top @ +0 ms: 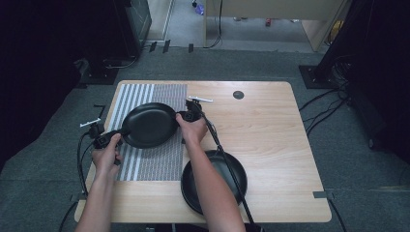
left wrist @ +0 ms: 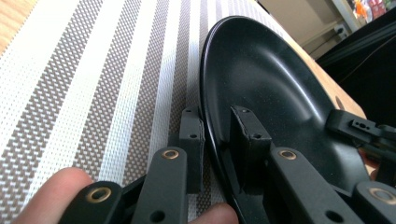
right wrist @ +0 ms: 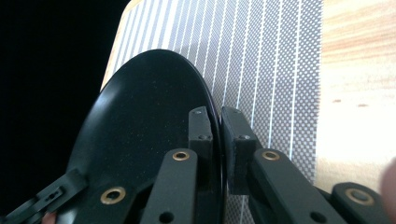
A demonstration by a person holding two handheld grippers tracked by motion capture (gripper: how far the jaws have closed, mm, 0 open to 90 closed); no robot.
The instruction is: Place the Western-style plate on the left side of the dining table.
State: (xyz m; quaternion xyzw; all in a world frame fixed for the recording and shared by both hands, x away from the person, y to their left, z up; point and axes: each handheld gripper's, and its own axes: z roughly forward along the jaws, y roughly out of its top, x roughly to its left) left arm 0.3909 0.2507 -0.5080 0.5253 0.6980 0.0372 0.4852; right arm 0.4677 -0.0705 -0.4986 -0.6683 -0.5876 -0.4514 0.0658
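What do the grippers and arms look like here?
Both grippers, left gripper and right gripper, are matte black, with flat jaw links pinned by brass-ringed rivets and blocky pads carrying small screw holes. A black cable trails from the right one along the forearm; another loops off the left. Forearms are bare, no sleeves in view.

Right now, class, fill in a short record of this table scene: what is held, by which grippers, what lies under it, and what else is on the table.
held thing: black plate
left gripper: shut on the plate's rim, near-left side
right gripper: shut on the rim, opposite side
under it: striped placemat
also there: second black plate at the near edge, partly behind the right forearm
surface: wooden table
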